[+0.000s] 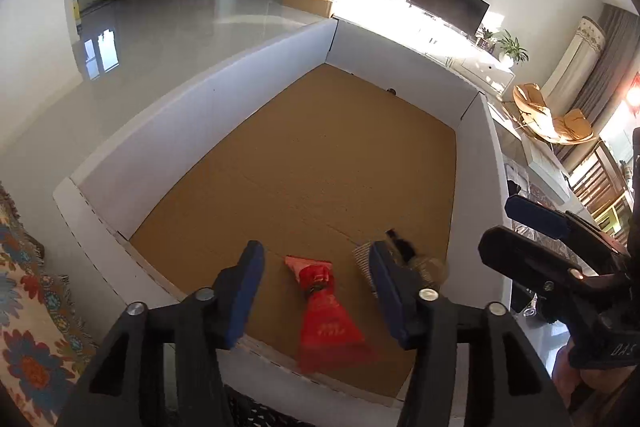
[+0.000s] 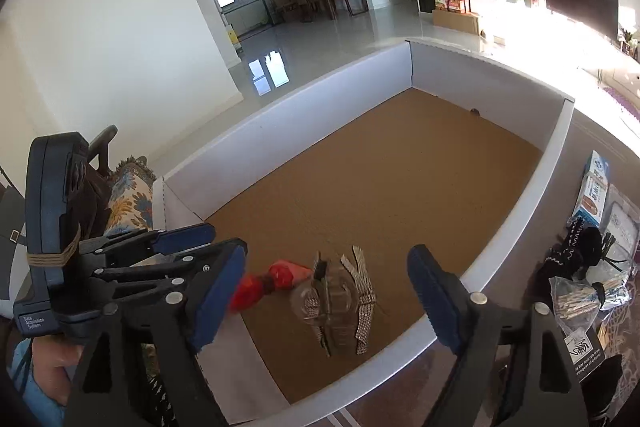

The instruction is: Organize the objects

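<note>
Left gripper (image 1: 316, 291): jaws apart, empty.
Right gripper (image 2: 328, 291): jaws apart, empty.
Red pouch (image 1: 326, 311): inside white-walled tray (image 1: 168, 131), beside rhinestone hair clip (image 2: 340, 297).
Writing: illegible on pouch.

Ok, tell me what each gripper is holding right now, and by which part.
Nothing. The left gripper and right gripper are both open; the red pouch lies on the box floor, ungripped.

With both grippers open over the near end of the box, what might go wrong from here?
1. The red pouch and the sparkly hair clip lie close together, so closing on one may nudge the other.
2. The left gripper and right gripper hover close together and may collide.
3. The box's near wall could catch descending jaws.
</note>
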A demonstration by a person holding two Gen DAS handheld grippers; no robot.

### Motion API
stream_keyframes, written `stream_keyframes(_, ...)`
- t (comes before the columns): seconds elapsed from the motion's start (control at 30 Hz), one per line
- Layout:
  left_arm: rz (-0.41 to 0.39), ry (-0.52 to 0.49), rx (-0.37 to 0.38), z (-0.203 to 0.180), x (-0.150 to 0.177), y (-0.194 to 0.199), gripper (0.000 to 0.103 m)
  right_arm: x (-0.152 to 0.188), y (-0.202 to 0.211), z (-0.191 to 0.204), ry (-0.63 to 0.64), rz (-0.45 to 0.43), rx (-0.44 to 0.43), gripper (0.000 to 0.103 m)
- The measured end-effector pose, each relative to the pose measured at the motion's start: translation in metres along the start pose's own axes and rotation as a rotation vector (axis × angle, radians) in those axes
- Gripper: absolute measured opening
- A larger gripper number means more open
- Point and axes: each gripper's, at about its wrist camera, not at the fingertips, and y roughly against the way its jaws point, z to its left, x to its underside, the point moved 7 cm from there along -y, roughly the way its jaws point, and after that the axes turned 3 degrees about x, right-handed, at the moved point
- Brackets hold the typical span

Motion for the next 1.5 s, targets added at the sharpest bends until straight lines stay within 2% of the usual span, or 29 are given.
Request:
stream_keyframes(0.03,-0.026,-0.004,0.000,-0.002,0.000,0.004,0.073,0.001,0.009,-0.006,-0.010,-0.024,0.005,0.089)
stream_keyframes(0.07,-0.046,-0.007,0.002,-0.005,0.003,0.009,0.075,0.002,0.017,-0.012,-0.018,-0.045,0.014,0.091)
stream_keyframes(0.2,-0.086,-0.023,0.033,-0.031,0.014,0.024,0.075,0.018,0.055,-0.043,-0.028,-0.123,0.097,0.102)
stream_keyframes(0.3,-0.107,-0.067,0.063,-0.061,0.025,0.035,0.076,0.039,0.081,-0.070,-0.043,-0.144,0.168,0.103)
stream_keyframes(0.43,-0.114,-0.126,0.100,-0.100,0.036,0.043,0.076,0.078,0.106,-0.116,-0.087,-0.134,0.255,0.103)
stream_keyframes(0.53,-0.117,-0.178,0.098,-0.123,0.042,0.048,0.076,0.107,0.122,-0.151,-0.145,-0.115,0.305,0.103)
stream_keyframes(0.8,-0.121,-0.260,0.091,-0.154,0.055,0.058,0.076,0.179,0.147,-0.218,-0.275,-0.055,0.416,0.103)
stream_keyframes(0.97,-0.086,-0.305,0.115,-0.175,0.077,0.050,0.077,0.218,0.156,-0.242,-0.263,-0.004,0.514,0.103)
stream_keyframes(1.1,-0.032,-0.333,0.116,-0.192,0.097,0.030,0.077,0.239,0.158,-0.254,-0.263,0.029,0.556,0.103)
stream_keyframes(1.37,0.044,-0.382,0.137,-0.220,0.122,0.000,0.077,0.256,0.155,-0.272,-0.322,0.056,0.573,0.103)
stream_keyframes(1.5,0.157,-0.382,0.142,-0.224,0.141,-0.031,0.077,0.256,0.153,-0.274,-0.338,0.061,0.589,0.103)
